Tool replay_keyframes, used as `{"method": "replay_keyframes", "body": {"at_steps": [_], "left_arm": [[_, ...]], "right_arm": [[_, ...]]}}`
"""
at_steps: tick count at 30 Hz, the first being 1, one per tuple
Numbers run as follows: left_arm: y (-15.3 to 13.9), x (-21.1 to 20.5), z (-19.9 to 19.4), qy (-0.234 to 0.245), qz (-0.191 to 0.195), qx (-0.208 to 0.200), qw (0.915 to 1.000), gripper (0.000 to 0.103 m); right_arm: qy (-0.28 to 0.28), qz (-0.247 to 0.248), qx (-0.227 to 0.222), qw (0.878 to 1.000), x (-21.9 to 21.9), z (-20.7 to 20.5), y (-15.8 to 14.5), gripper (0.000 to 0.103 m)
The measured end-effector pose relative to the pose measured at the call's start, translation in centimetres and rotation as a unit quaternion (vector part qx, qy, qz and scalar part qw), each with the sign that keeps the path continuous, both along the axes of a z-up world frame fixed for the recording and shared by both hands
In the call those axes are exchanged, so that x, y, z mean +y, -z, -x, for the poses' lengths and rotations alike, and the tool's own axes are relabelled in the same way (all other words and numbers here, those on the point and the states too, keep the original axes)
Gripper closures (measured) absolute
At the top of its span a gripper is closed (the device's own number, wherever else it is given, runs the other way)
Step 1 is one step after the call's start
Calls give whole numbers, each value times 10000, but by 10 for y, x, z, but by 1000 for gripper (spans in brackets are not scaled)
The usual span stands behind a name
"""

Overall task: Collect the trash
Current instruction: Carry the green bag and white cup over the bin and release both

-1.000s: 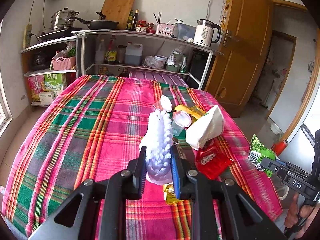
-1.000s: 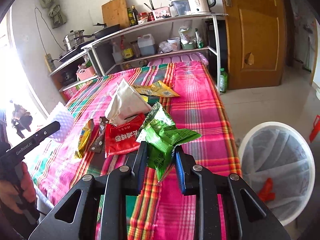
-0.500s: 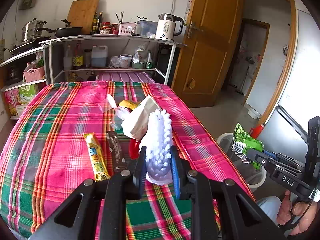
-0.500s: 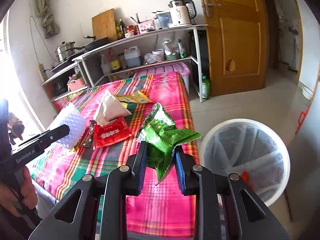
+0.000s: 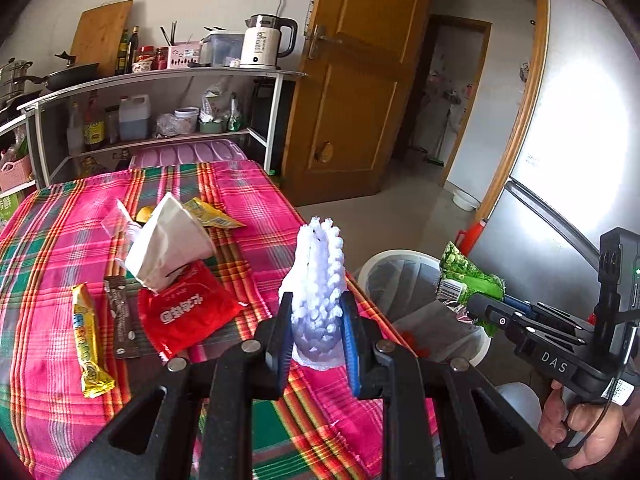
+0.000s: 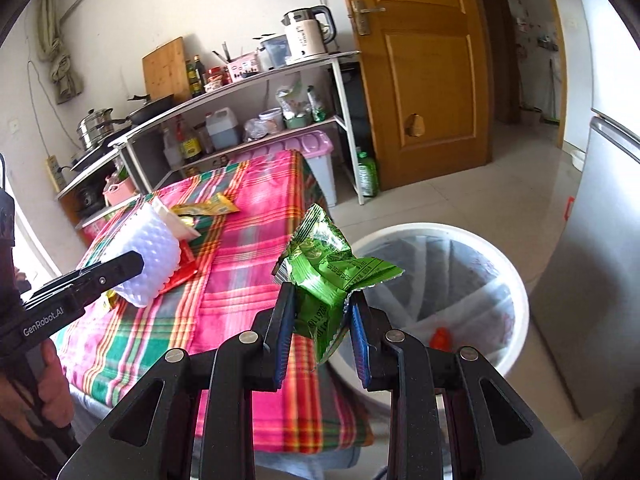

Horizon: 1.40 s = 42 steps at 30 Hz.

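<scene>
Between the left tool's [image 5: 317, 334] blue pads sits a white knobbly foam fruit net [image 5: 319, 296], clamped upright above the plaid-clothed table's [image 5: 260, 208] edge. Beside it, the right tool [image 6: 322, 334] pinches a crumpled green snack wrapper [image 6: 332, 270] just short of the white lined waste bin [image 6: 516, 280] on the floor. More wrappers lie on the table.

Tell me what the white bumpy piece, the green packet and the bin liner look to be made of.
White bumpy piece: seems soft foam netting, matte; dimpled mesh surface that squashes in the grip.
Green packet: looks like thin printed plastic film, glossy; sharp crinkles, silvery inside.
Bin liner: probably thin translucent plastic; folds drape over the rim.
</scene>
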<state>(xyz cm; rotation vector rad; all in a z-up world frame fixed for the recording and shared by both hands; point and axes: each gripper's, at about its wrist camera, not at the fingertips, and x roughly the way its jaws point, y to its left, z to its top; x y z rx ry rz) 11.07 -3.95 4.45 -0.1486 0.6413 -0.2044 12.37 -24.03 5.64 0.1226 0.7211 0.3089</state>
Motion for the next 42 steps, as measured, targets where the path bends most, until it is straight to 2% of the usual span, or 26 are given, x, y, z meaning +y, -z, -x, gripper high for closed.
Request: {"method": "replay_keyframes", "body": {"at_steps": [18, 35, 37, 40, 42], "left_arm": [[21, -78, -48, 870, 69, 269, 9958, 80], [56, -119, -77, 1214, 9, 758, 9897, 77], [58, -120, -78, 1231, 11, 797, 9892, 75], [60, -121, -78, 1232, 30, 828, 9889, 65], [60, -121, -78, 1225, 54, 835, 9889, 65]], "right_arm": [[584, 13, 301, 9978, -53, -16, 27, 76], [846, 101, 831, 9929, -74, -38, 64, 74], [865, 137, 887, 9922, -74, -40, 67, 70], [869, 156, 897, 9920, -74, -39, 69, 61], [867, 167, 878, 9922, -73, -37, 69, 60]]}}
